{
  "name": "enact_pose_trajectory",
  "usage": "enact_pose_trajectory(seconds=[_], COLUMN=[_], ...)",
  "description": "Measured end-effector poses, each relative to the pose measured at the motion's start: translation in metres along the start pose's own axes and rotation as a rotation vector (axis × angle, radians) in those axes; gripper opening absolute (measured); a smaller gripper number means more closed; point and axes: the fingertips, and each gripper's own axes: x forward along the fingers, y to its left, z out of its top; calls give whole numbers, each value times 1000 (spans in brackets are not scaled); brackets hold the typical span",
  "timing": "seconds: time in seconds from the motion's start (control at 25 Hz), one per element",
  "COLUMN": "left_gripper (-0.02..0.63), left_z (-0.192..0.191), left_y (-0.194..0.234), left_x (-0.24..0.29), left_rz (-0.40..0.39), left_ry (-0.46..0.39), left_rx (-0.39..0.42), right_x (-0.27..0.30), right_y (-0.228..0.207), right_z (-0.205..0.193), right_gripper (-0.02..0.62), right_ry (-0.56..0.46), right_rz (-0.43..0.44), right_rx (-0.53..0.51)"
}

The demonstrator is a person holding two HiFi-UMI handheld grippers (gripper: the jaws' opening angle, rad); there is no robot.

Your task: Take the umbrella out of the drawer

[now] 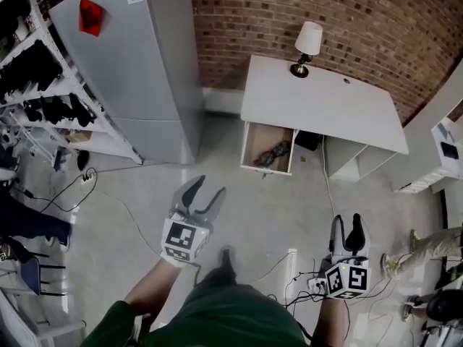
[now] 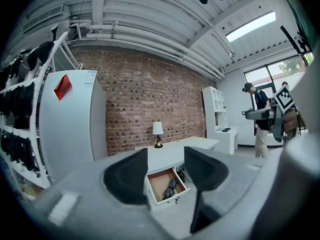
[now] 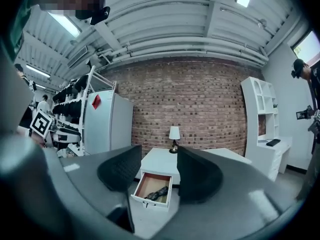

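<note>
A white desk (image 1: 318, 103) stands against the brick wall with its drawer (image 1: 253, 144) pulled open. A dark folded umbrella (image 1: 273, 152) lies inside the drawer. Both grippers hang over the floor well short of the desk. My left gripper (image 1: 206, 189) is open and empty, and it points at the drawer. My right gripper (image 1: 347, 224) is also open and empty, in front of the desk's right side. In the left gripper view the umbrella (image 2: 171, 187) shows in the drawer (image 2: 159, 180) between the open jaws. The right gripper view frames the umbrella (image 3: 157, 193) and drawer (image 3: 146, 184) the same way.
A table lamp (image 1: 307, 45) stands on the desk's back edge. A tall grey cabinet (image 1: 137, 63) is left of the desk, with a shoe rack (image 1: 43, 85) beyond it. Cables (image 1: 304, 284) lie on the floor near my right gripper. A person (image 1: 427, 248) stands at the right.
</note>
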Motion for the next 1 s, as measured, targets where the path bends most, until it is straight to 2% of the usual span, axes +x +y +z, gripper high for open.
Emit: enact_pose_trajectory(seconds=[0.2, 0.4, 0.72, 1.0], left_gripper=[226, 226, 227, 227], left_z=[-11, -30, -34, -35], left_y=[41, 60, 35, 19], left_x=[43, 76, 134, 188], left_rz=[-38, -75, -135, -120], left_ry=[13, 31, 54, 101], left_rx=[10, -1, 16, 58], right_x=[53, 79, 102, 164], right_y=[12, 20, -21, -59], right_z=[-2, -9, -20, -24], right_gripper=[206, 206, 206, 206], right_ry=[31, 57, 64, 41], right_rz=[-33, -44, -84, -8], right_rx=[31, 15, 57, 109])
